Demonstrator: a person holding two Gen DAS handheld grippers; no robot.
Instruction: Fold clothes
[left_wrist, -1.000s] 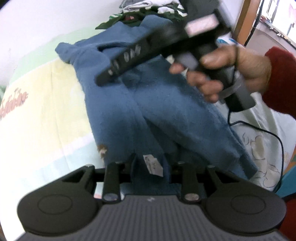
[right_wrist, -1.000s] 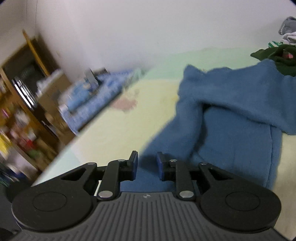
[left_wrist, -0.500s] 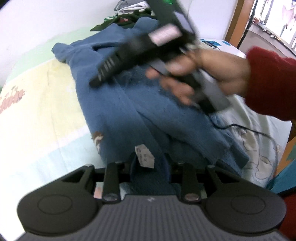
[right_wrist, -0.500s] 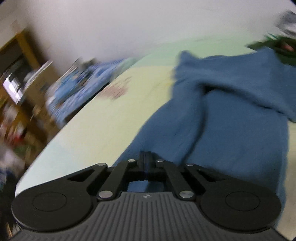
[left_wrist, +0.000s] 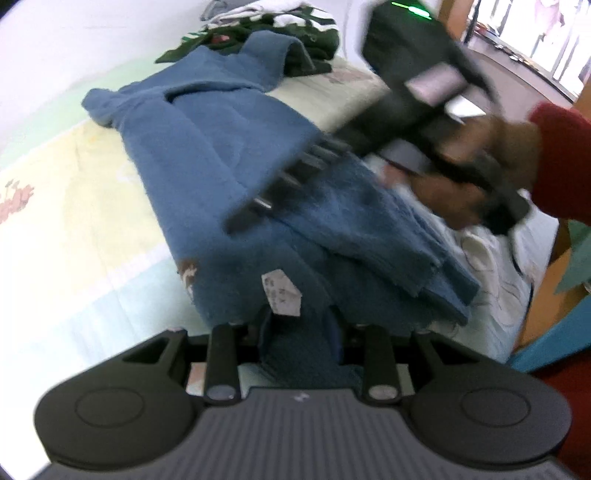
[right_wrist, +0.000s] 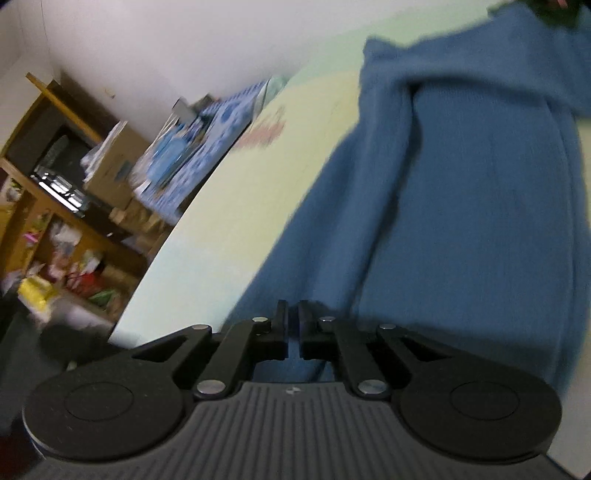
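A blue fleece garment (left_wrist: 221, 147) lies lengthwise on the bed, with a white label (left_wrist: 280, 293) near its close end. My left gripper (left_wrist: 301, 328) is shut on a bunched fold of that close end; the cloth hides its fingertips. In the left wrist view a hand (left_wrist: 461, 184) in a red sleeve (left_wrist: 561, 155) holds my right gripper (left_wrist: 236, 225), whose tip rests on the garment's middle fold. In its own view the right gripper (right_wrist: 291, 314) has its jaws almost together and just opening, with a thin strip of the blue garment (right_wrist: 461, 221) between them.
A pile of dark green and white clothes (left_wrist: 295, 40) sits at the far end of the bed. The pale yellow-green sheet (left_wrist: 74, 203) lies left of the garment. Beyond the bed's edge (right_wrist: 177, 236) stand a cluttered wooden shelf (right_wrist: 55, 184) and blue patterned bedding (right_wrist: 192, 147).
The right gripper closed from a small gap, then swung down and toward the near end of the garment, rolling as it went. The left gripper kept its grip and barely moved.
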